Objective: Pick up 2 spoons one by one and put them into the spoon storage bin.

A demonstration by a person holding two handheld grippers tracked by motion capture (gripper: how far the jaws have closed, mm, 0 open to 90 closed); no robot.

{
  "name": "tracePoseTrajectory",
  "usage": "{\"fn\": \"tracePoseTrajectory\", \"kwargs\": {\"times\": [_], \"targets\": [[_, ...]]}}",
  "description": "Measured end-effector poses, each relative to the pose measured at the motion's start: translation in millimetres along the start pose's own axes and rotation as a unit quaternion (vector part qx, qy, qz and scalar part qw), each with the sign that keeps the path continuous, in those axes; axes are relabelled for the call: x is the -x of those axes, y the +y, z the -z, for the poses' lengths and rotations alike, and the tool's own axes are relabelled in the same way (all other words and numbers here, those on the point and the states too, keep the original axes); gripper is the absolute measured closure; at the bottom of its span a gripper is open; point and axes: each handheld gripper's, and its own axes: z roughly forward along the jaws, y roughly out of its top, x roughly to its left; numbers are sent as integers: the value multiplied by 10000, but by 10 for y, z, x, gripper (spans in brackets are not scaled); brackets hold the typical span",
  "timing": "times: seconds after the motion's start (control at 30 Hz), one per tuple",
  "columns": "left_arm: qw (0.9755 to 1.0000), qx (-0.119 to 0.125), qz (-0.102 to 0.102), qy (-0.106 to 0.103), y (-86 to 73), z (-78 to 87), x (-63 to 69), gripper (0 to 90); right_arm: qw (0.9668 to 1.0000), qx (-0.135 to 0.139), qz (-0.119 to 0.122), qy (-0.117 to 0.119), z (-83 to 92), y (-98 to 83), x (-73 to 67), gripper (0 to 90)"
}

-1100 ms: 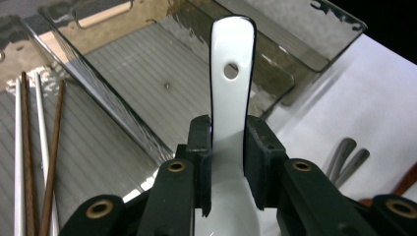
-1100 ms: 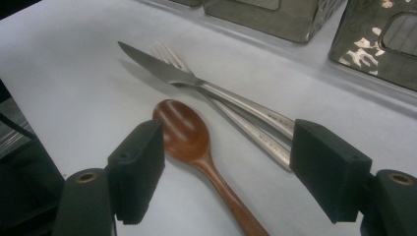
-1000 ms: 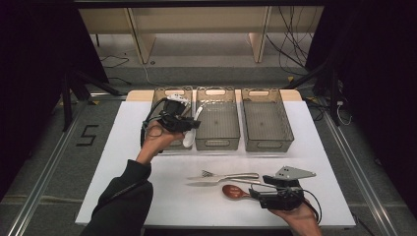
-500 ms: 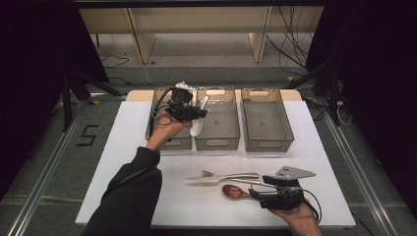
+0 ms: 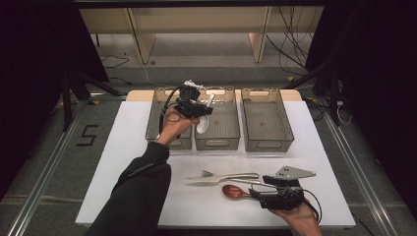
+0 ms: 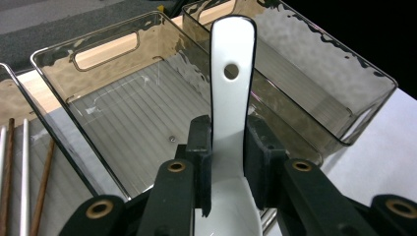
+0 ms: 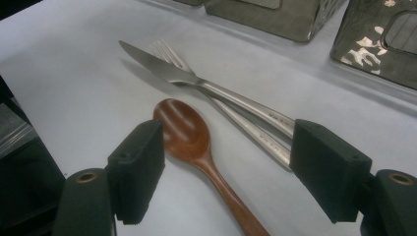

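My left gripper (image 5: 202, 111) is shut on a white spoon (image 5: 203, 126) and holds it above the middle clear bin (image 5: 227, 132). In the left gripper view the pads (image 6: 200, 147) clamp the spoon's neck, and the white handle (image 6: 231, 98) with its small hole points out over that bin (image 6: 123, 113). Near the table's front, my right gripper (image 5: 254, 193) lies low and open, its jaws on either side of a brown wooden spoon (image 7: 189, 132) without touching it. A steel knife (image 7: 196, 81) and fork (image 7: 164, 49) lie crossed just beyond that wooden spoon (image 5: 235, 191).
Three clear bins stand in a row at the back of the white table (image 5: 123, 162). The left bin (image 6: 24, 172) holds chopsticks; the right bin (image 5: 265, 118) is on the far side. The knife (image 5: 216, 183) and fork (image 5: 231, 175) lie mid-front.
The left hand carried the white spoon right and farther back, from over the left bin to over the middle bin. The right gripper stayed in place.
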Motion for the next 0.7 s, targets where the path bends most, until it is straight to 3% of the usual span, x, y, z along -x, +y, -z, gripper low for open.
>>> {"fn": "tracePoseTrajectory", "kwargs": {"times": [0.7], "targets": [[9998, -27, 159, 116, -137, -223, -50, 738, 10000, -6, -2, 21, -2, 0, -4, 299]]}}
